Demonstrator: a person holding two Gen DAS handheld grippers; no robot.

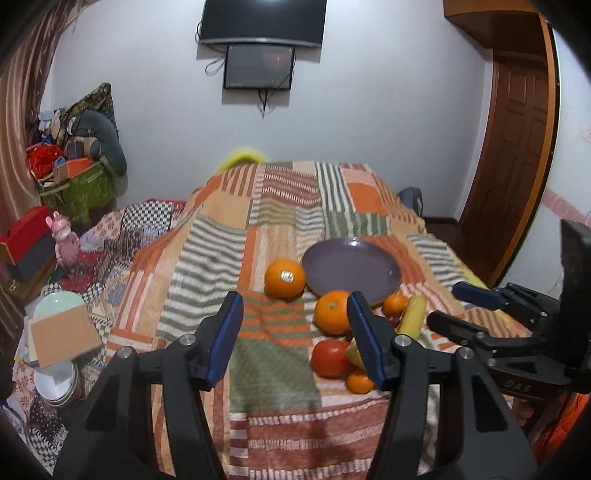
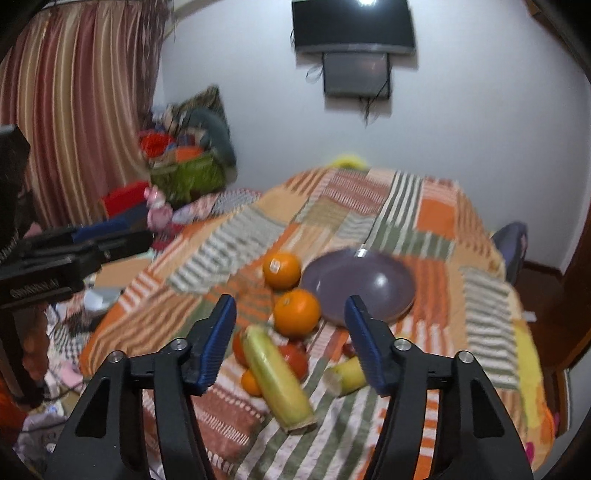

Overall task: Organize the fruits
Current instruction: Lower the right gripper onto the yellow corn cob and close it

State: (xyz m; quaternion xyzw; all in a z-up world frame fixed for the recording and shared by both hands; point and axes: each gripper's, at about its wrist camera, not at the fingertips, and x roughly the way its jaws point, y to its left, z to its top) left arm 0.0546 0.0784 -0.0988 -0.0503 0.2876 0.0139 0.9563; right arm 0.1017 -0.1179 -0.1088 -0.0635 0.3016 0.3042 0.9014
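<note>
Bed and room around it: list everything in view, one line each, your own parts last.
plate: one, purple, on the quilt, bare
large oranges: two, orange, left of the plate; far one stickered
small oranges: two, orange, among the fruit
tomato: one, red, near pile
corn cobs: two, yellow-green, nearest the camera
quilt: one, striped orange-green patchwork, covering the bed
screens: two, black, on the wall
door: one, brown, right
pink figurine: one, left
left gripper: open, over the quilt
right gripper: open, over the fruit
</note>
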